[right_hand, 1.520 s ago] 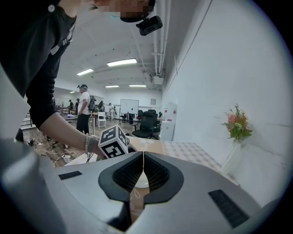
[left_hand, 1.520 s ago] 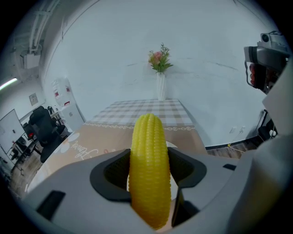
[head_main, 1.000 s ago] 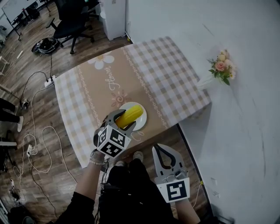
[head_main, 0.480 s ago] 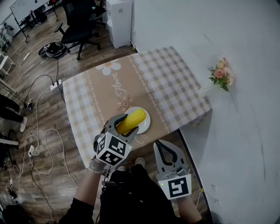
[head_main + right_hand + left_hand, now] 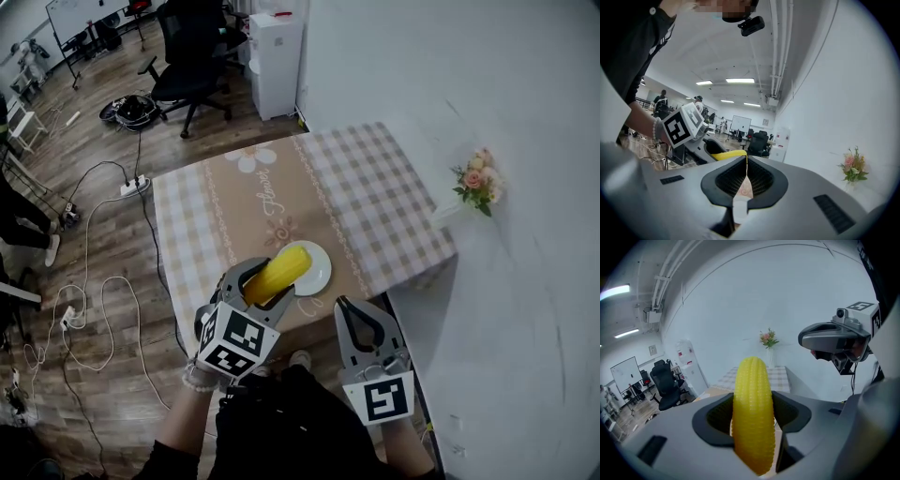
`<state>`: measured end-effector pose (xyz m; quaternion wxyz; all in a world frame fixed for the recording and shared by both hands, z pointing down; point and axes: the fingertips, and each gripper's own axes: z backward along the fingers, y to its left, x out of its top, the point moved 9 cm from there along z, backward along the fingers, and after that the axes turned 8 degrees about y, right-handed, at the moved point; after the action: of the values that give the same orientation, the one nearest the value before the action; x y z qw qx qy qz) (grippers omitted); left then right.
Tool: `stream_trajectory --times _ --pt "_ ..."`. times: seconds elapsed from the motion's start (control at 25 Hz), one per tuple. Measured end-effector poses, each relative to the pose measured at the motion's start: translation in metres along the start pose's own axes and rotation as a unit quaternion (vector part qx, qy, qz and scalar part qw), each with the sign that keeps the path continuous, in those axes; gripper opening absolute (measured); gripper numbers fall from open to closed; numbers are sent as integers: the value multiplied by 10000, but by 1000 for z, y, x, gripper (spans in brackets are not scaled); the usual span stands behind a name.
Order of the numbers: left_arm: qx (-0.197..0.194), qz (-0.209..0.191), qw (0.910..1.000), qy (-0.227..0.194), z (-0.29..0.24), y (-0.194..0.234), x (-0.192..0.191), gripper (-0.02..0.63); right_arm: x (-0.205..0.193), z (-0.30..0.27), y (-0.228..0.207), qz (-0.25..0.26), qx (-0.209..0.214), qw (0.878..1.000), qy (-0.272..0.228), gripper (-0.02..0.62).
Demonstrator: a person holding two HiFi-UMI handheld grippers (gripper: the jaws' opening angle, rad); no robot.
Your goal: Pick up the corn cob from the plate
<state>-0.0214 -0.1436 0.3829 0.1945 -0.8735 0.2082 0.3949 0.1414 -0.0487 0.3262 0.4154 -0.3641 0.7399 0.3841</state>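
The left gripper is closed on the corn cob, its two jaws pressing the sides of the cob from left and right. That grip across the narrow width is probably chosen because the ridged, round body seats in the hollow of the pads and cannot roll out. The cob lies lengthwise along the gripper's own line. In the left gripper view its rounded end sticks straight out ahead of the jaws, toward the far edge of the desk and the wall beyond. From the head view the long axis runs on a diagonal, near-left to far-right, with the free end over the white plate, which sits close to the near edge of the desk on the brown middle strip. No plate shows under the cob in the gripper view, so it looks raised clear of it, though the head view alone cannot settle that. The right gripper hangs off the near edge, jaws together on nothing, probably kept back because one gripper is enough for this pick.
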Motion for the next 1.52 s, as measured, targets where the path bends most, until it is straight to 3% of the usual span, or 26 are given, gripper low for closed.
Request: stream_trajectory --times 0.6,1.0,1.52 --pt "445 -211 9982 -337 72 -8 4 250 26 -9 7 269 91 9986 -451 43" --pt "685 -178 9969 -344 97 -10 -13 250 37 -14 15 96 239 9972 -697 41" --pt "626 -128 9974 -318 103 -6 -20 250 38 -18 27 122 320 9979 -549 41"
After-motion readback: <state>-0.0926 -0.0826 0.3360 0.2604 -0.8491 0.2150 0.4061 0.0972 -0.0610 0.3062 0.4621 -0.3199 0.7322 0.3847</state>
